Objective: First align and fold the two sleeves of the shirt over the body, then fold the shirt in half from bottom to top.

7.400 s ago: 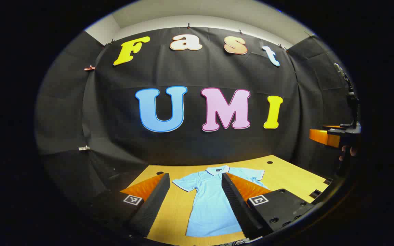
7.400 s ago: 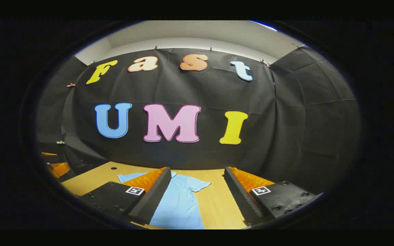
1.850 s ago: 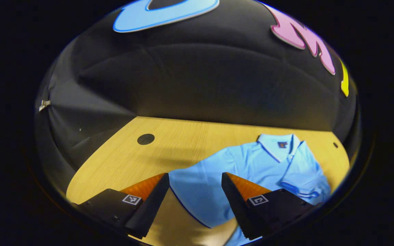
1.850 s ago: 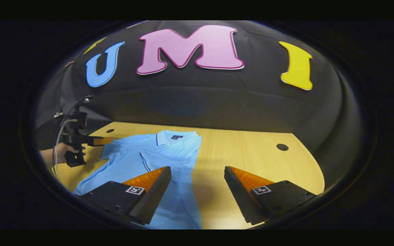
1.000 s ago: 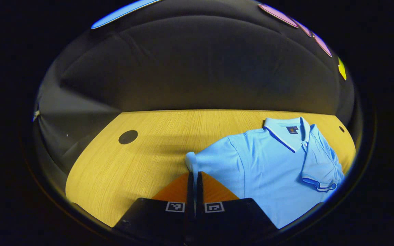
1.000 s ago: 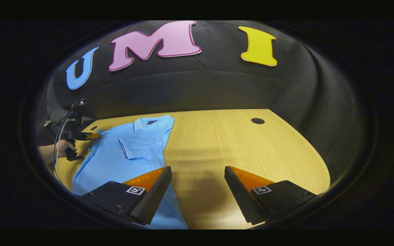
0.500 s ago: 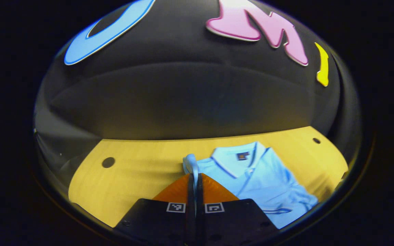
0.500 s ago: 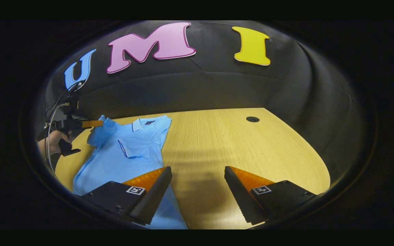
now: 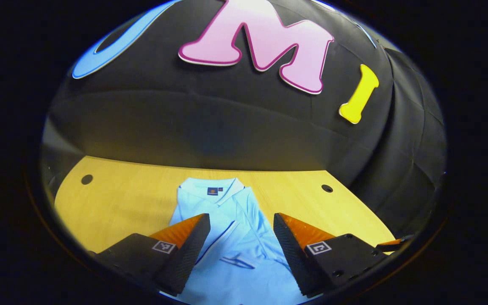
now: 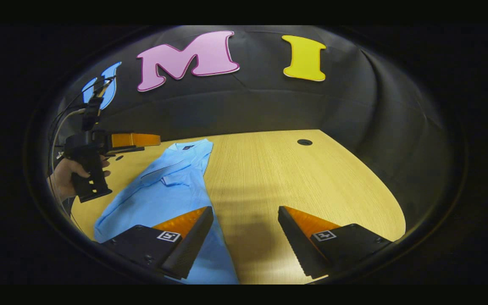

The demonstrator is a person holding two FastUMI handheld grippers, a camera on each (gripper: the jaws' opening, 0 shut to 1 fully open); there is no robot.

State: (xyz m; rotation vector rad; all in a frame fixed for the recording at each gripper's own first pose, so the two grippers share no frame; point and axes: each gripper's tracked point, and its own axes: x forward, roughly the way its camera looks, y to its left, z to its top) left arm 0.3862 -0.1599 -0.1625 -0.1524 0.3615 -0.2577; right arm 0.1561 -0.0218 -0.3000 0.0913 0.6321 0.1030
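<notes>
Our light blue polo shirt (image 9: 235, 237) lies flat on the pale wooden table (image 10: 295, 178), both sleeves folded over its body. Our left gripper (image 9: 239, 241) and right gripper (image 10: 244, 237) hover with jaws wide, empty, ready for the hem.

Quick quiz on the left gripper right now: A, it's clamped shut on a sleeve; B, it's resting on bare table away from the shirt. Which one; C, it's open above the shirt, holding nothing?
C: in the left gripper view the left gripper has its fingers spread apart with nothing between them, and the light blue shirt lies flat below with both sleeves folded over the body.
</notes>
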